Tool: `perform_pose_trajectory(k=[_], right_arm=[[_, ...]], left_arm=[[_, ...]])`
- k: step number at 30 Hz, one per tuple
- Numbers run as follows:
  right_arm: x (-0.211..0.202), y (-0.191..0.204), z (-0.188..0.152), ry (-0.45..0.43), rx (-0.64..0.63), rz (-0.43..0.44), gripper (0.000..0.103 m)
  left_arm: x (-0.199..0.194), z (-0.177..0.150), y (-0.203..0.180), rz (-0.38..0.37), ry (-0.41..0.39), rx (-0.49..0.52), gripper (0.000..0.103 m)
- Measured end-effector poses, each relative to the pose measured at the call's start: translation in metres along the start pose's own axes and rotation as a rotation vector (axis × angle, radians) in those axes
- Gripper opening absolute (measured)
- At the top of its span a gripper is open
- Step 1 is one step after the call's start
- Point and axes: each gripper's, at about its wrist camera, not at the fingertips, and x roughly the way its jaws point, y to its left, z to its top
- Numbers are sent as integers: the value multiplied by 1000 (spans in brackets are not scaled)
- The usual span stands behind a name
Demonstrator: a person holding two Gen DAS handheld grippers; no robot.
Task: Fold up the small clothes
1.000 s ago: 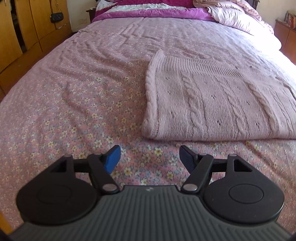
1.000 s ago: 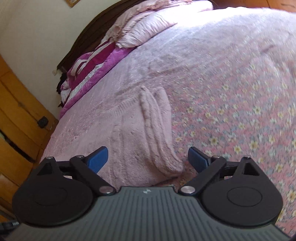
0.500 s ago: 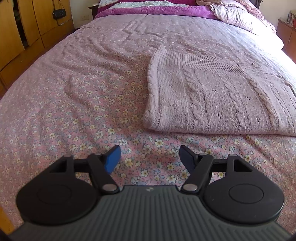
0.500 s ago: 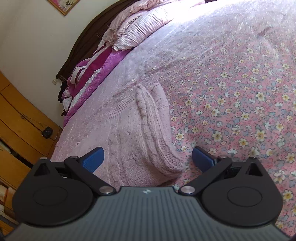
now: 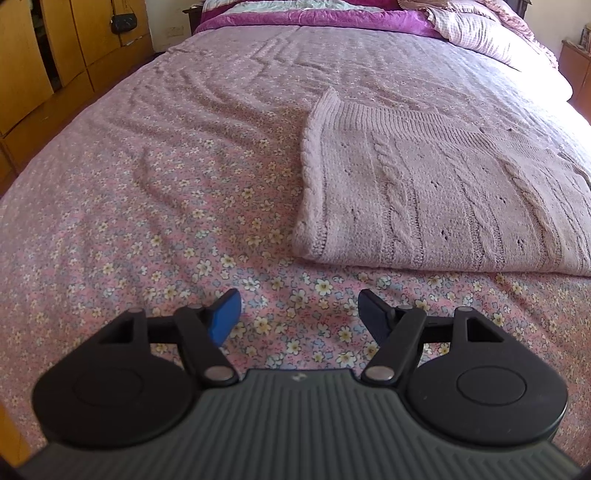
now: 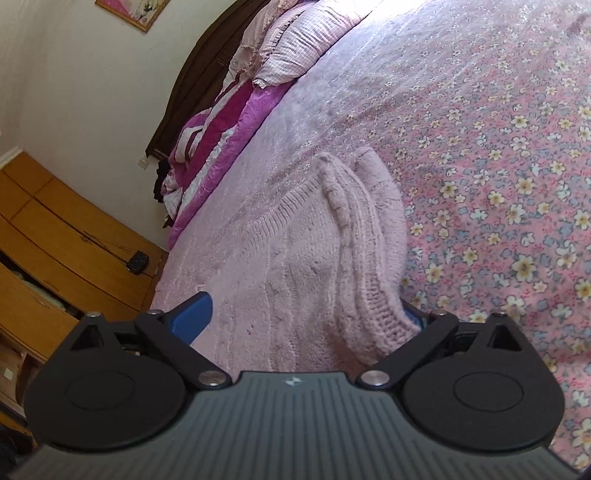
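A pale pink cable-knit sweater (image 5: 424, 192) lies folded flat on the floral bedsheet (image 5: 166, 221). My left gripper (image 5: 299, 314) hovers open over the bare sheet, just short of the sweater's near left corner, with nothing between its fingers. In the right wrist view the sweater (image 6: 314, 258) fills the space between the jaws of my right gripper (image 6: 303, 317). Those jaws stand wide and are closing. The ribbed folded edge covers part of the right pad (image 6: 412, 315), while the left pad (image 6: 192, 317) sits above the knit.
A wooden wardrobe (image 5: 44, 55) with a small black pouch (image 5: 123, 22) hanging on it lines the left side. A purple quilt (image 5: 314, 18) and pillows (image 6: 288, 48) are piled at the headboard. A nightstand (image 5: 576, 62) stands at the far right.
My right gripper has moved forward over the sweater's edge, so the ribbed fold now lies between its jaws and hides part of the right pad. The left gripper has kept still.
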Motion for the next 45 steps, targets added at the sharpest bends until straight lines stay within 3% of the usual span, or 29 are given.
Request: perform_pose_trajectory(k=[10,14,18,23,29,38,45], right_arm=[[8,-11,1,-47,82,-8,68],[7,-18,-1,-48,103,-35,41],[5,-23,-2,-52,118,-37,30],[1,-15,-4,-71,84,-32,29],[-6,19,-1,-79,-64,-33,28],[-10,50,5,-83,14,85,27],[-6,91,-5,-93,-27,148,26]], left_arm=[[1,1,15,21,2,-27,71],[3,0,16,18,3,-26,71],[2,0,17,15,2,-19,71],[0,1,19,15,-3,-17,71],[-5,2,22,17,-13,19,71],[-11,9,32,0,-34,9,71],[-15,15,38,-6,-60,15,71]])
